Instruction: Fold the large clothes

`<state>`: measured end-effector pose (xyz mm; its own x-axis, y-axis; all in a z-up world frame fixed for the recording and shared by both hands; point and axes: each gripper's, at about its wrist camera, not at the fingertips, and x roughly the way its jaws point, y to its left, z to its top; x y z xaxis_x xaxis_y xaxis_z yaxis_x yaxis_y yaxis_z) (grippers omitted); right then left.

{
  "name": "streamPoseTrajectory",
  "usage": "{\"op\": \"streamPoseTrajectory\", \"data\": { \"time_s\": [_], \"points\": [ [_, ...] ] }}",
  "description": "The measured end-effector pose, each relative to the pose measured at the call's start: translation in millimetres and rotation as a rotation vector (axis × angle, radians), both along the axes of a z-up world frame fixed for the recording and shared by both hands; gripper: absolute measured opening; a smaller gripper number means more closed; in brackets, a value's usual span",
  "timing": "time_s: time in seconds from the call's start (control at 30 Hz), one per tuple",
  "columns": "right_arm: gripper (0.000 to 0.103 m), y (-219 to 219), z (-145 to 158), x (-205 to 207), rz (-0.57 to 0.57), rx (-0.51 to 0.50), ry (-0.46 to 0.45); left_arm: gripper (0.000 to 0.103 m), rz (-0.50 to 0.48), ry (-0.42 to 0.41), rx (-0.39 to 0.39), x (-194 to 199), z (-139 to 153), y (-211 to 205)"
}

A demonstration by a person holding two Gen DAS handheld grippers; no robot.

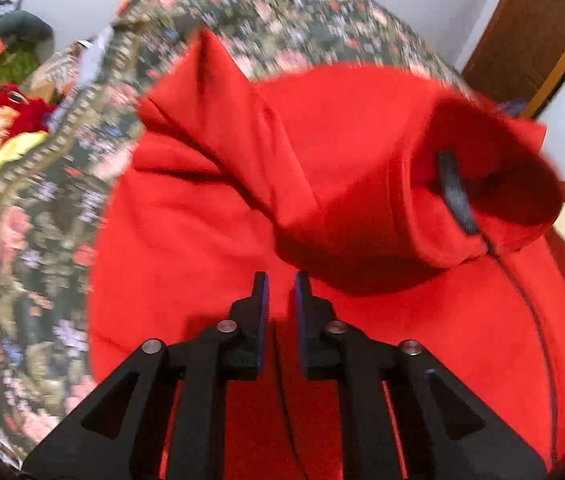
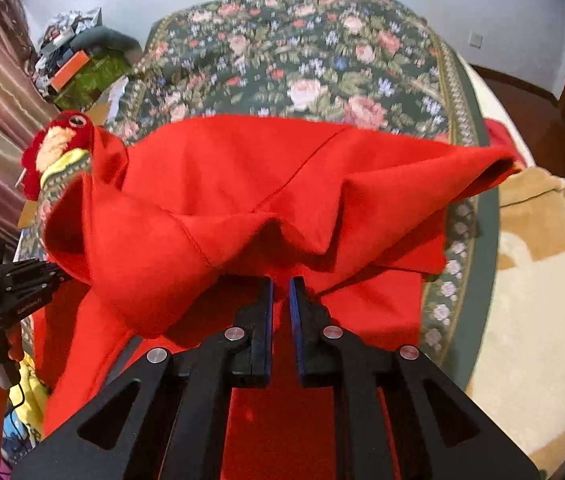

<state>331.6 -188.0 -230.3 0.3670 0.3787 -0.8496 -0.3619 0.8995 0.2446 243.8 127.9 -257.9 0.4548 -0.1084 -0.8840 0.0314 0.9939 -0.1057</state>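
A large red fleece garment [image 1: 322,168] lies on a floral cloth [image 1: 274,12]. In the left wrist view my left gripper [image 1: 281,280] has its jaws close together with red fabric between them. A lifted fold [image 1: 462,200] hangs to the right, and the right gripper's finger [image 1: 456,192] shows inside it. In the right wrist view my right gripper [image 2: 281,286] is shut on the red garment [image 2: 242,184], whose edge is raised in folds above the floral cloth [image 2: 302,56]. The left gripper [image 2: 6,280] shows at the left edge, hand-held, against the cloth.
A red plush toy [image 2: 62,140] sits at the left beside the garment. Cluttered boxes and bags [image 2: 78,56] stand at the back left. A beige blanket [image 2: 530,288] lies to the right. A wooden door [image 1: 522,40] is at the back right.
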Motion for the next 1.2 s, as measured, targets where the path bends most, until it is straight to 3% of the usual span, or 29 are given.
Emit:
{"op": "streamPoseTrajectory", "data": {
  "time_s": [0.07, 0.13, 0.27, 0.33, 0.37, 0.4, 0.43, 0.47, 0.5, 0.6, 0.73, 0.77, 0.83, 0.9, 0.97, 1.03, 1.13, 1.2],
  "points": [
    [0.013, -2.5, 11.0, -2.7, -0.018, 0.016, -0.025, 0.032, 0.036, -0.053, 0.002, -2.0, 20.0, 9.7],
    [0.018, -2.2, 23.2, -4.6, -0.026, 0.025, -0.065, 0.036, 0.061, -0.108, -0.015, -0.2, 37.3, 18.1],
    [0.050, 6.8, 41.2, 0.9, -0.018, 0.026, -0.144, 0.046, 0.105, -0.178, -0.040, 20.2, 61.8, 26.0],
    [0.057, 12.1, 43.0, 7.8, -0.019, 0.029, -0.159, 0.048, 0.112, -0.193, -0.025, 35.4, 67.8, 24.1],
    [0.064, 15.8, 41.9, 14.0, -0.026, 0.027, -0.159, 0.052, 0.115, -0.200, -0.013, 44.9, 69.4, 22.4],
    [0.069, 18.2, 39.7, 20.1, -0.036, 0.025, -0.156, 0.063, 0.115, -0.204, -0.004, 53.2, 69.6, 20.5],
    [0.070, 21.0, 35.9, 27.3, -0.047, 0.023, -0.150, 0.070, 0.121, -0.206, 0.018, 65.4, 67.1, 18.3],
    [0.071, 23.4, 32.2, 31.4, -0.051, 0.016, -0.143, 0.084, 0.132, -0.204, 0.043, 73.6, 64.9, 17.0],
    [0.072, 26.1, 26.9, 37.2, -0.054, 0.002, -0.132, 0.089, 0.150, -0.208, 0.077, 84.7, 60.8, 15.8],
    [0.072, 32.0, 7.3, 50.5, -0.044, -0.051, -0.097, 0.089, 0.181, -0.208, 0.136, 110.8, 44.6, 17.0],
    [0.072, 35.7, -24.5, 62.7, -0.029, -0.118, -0.041, 0.089, 0.226, -0.120, 0.156, 147.1, 10.2, 30.2],
    [0.072, 34.8, -29.6, 63.4, -0.031, -0.131, -0.035, 0.088, 0.242, -0.093, 0.162, 154.5, 0.6, 35.5],
    [0.072, 34.1, -37.2, 64.7, -0.029, -0.154, -0.025, 0.070, 0.268, -0.081, 0.157, 159.7, -9.2, 45.7],
    [0.072, 31.8, -42.1, 63.5, -0.009, -0.165, -0.027, 0.030, 0.294, -0.074, 0.105, 157.5, -15.5, 59.8],
    [0.072, 30.3, -43.7, 62.3, 0.011, -0.178, -0.038, 0.005, 0.301, -0.081, 0.036, 150.7, -17.8, 73.5],
    [0.072, 29.0, -42.9, 59.6, 0.028, -0.200, -0.056, 0.004, 0.301, -0.093, -0.034, 142.0, -15.8, 88.9],
    [0.072, 25.5, -40.9, 56.0, 0.012, -0.237, -0.086, 0.003, 0.329, -0.122, 0.029, 125.3, -8.5, 108.4],
    [0.072, 16.8, -40.2, 55.8, -0.025, -0.260, -0.100, 0.004, 0.328, -0.111, 0.020, 117.8, -8.6, 118.4]
  ]
}}
